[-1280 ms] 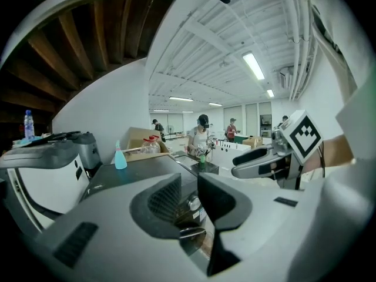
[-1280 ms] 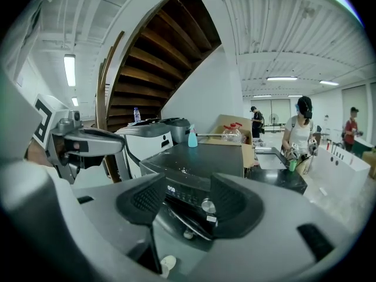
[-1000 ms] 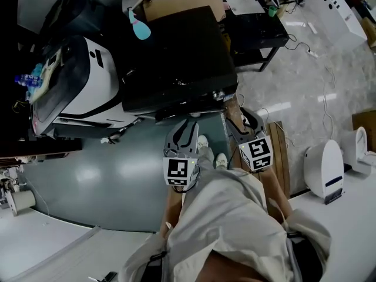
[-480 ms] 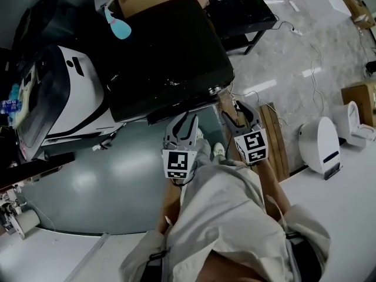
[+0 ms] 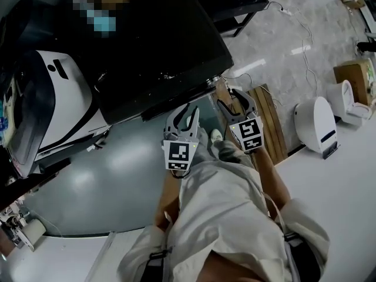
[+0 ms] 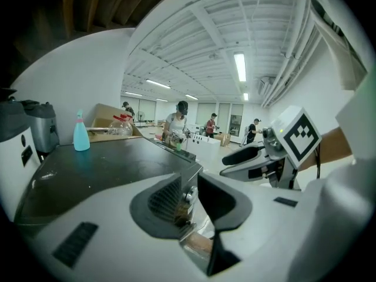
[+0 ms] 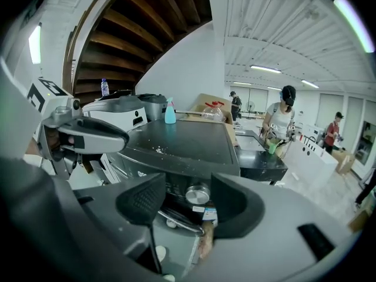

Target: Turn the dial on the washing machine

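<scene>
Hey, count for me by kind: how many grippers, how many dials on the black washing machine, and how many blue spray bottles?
Grippers: 2, left gripper and right gripper
Dial: 1
Spray bottle: 1
Total: 4

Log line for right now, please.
stage: pre-contact | right gripper: jaws open, lined up on washing machine dial, short of it | left gripper: jaws open, empty

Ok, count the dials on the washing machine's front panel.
1: a silver dial on the black washing machine's front, ahead of the right tool's open jaws. Others may be hidden.
</scene>
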`<state>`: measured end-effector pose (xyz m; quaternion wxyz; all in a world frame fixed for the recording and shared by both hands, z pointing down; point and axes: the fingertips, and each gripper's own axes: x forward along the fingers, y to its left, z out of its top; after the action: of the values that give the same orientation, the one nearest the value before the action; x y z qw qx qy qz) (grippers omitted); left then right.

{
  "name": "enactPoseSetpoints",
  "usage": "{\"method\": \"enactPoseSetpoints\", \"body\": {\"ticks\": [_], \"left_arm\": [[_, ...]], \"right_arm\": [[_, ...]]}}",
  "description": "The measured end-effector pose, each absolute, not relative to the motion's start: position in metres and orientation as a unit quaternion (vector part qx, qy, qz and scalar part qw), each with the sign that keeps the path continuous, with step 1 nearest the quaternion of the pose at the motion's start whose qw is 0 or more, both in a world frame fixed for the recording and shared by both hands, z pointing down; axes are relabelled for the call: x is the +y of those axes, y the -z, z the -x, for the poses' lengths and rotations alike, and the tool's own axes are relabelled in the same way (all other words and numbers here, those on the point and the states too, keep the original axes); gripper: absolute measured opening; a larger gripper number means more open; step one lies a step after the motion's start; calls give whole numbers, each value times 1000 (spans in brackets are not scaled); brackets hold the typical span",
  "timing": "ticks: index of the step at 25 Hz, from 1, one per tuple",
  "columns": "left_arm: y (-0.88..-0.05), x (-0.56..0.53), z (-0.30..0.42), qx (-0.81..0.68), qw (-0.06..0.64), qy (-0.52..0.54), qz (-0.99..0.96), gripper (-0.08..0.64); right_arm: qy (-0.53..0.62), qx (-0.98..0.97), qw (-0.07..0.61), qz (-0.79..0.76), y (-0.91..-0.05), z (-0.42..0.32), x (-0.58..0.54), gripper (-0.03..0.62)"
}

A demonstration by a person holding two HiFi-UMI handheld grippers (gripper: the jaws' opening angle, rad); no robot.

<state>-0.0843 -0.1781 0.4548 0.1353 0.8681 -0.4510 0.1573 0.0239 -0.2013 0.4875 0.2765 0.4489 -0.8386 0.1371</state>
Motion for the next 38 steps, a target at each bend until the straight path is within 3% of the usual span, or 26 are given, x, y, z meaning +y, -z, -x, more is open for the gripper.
{"method": "enactPoseSetpoints", "body": {"ticks": [38], "left_arm": [[-542, -184, 70, -530, 179, -175, -810, 95]], "right_arm": [[-140, -849, 293, -416, -598, -21, -241, 281]]}}
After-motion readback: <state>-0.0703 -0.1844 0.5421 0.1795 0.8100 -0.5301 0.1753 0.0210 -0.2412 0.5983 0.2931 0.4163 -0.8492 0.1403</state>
